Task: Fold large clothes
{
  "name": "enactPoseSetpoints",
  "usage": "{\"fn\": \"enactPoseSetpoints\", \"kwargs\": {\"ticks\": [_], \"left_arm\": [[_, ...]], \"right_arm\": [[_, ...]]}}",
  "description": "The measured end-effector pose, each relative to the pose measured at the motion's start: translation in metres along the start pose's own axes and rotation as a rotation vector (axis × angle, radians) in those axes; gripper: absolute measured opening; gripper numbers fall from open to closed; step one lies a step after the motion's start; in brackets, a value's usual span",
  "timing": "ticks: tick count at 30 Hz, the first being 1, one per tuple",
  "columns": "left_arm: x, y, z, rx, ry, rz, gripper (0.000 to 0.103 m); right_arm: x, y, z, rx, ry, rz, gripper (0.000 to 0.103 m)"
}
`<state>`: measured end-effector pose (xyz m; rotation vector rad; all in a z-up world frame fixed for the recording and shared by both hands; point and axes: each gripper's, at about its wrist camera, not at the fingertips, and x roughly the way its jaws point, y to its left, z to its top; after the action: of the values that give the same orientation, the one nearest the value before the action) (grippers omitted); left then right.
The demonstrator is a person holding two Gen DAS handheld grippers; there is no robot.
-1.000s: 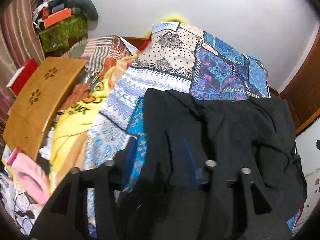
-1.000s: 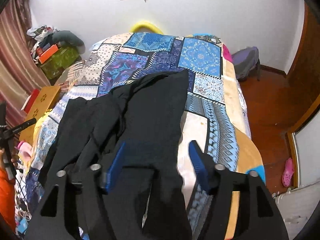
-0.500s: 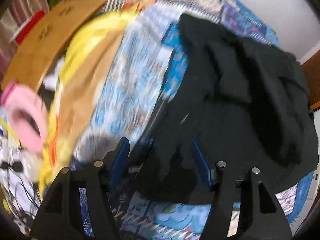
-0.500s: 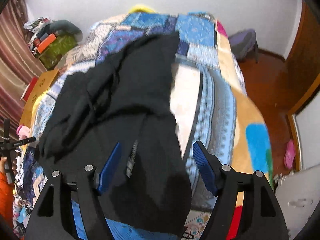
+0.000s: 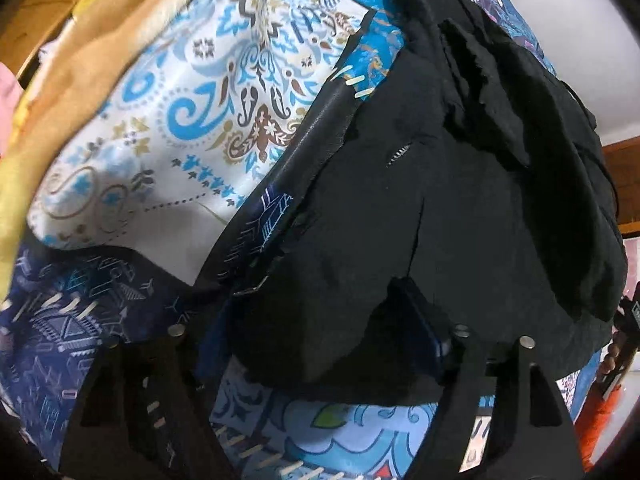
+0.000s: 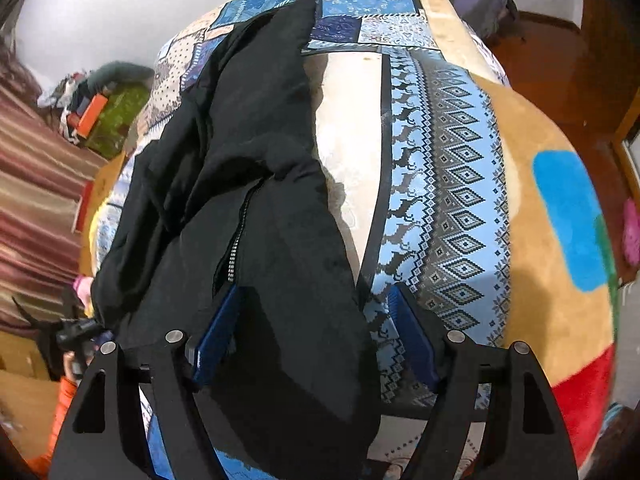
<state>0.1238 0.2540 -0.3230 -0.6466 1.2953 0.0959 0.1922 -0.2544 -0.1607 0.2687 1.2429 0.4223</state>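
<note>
A large black zip-up garment (image 5: 460,200) lies crumpled on a patterned blue patchwork bedspread (image 5: 192,112). It also shows in the right wrist view (image 6: 260,184), with its zipper running down the middle. My left gripper (image 5: 316,332) is open, its jaws wide around the garment's near hem; the left blue pad is hidden by cloth. My right gripper (image 6: 312,340) is open, its blue pads (image 6: 218,328) straddling the near edge of the garment, close above the bed.
The bedspread (image 6: 448,184) covers the whole bed. A striped curtain (image 6: 36,200) and a green box with clutter (image 6: 112,116) stand at the left. Wooden floor and a purple bag (image 6: 484,4) lie at the right. Yellow cloth (image 5: 48,92) lies left of the bed.
Both grippers have dropped down and tilted towards the near edge of the garment. Both now straddle the garment's hem close to the bed. The left jaws stand wider than a second ago.
</note>
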Motion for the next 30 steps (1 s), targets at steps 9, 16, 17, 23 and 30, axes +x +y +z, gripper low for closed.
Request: {"fn": "enactPoseSetpoints", "kwargs": {"ticks": [9, 16, 17, 23, 30], "left_arm": [[-0.029, -0.025, -0.008, 0.084, -0.062, -0.013, 0.049], [-0.072, -0.068, -0.001, 0.137, -0.159, -0.156, 0.022], [-0.078, -0.078, 0.002, 0.151, -0.173, -0.165, 0.021], [-0.107, -0.125, 0.031, 0.229, -0.251, -0.195, 0.017], [-0.139, -0.152, 0.089, 0.268, -0.318, -0.286, 0.015]], "right_arm": [[-0.015, 0.008, -0.019, -0.052, -0.022, 0.063, 0.044], [-0.025, 0.034, -0.023, -0.103, -0.045, 0.103, 0.01], [-0.028, 0.039, -0.021, -0.105, -0.053, 0.124, 0.009], [-0.047, 0.069, 0.004, -0.138, -0.124, 0.155, 0.007], [-0.044, 0.101, 0.071, -0.184, -0.17, 0.163, 0.006]]}}
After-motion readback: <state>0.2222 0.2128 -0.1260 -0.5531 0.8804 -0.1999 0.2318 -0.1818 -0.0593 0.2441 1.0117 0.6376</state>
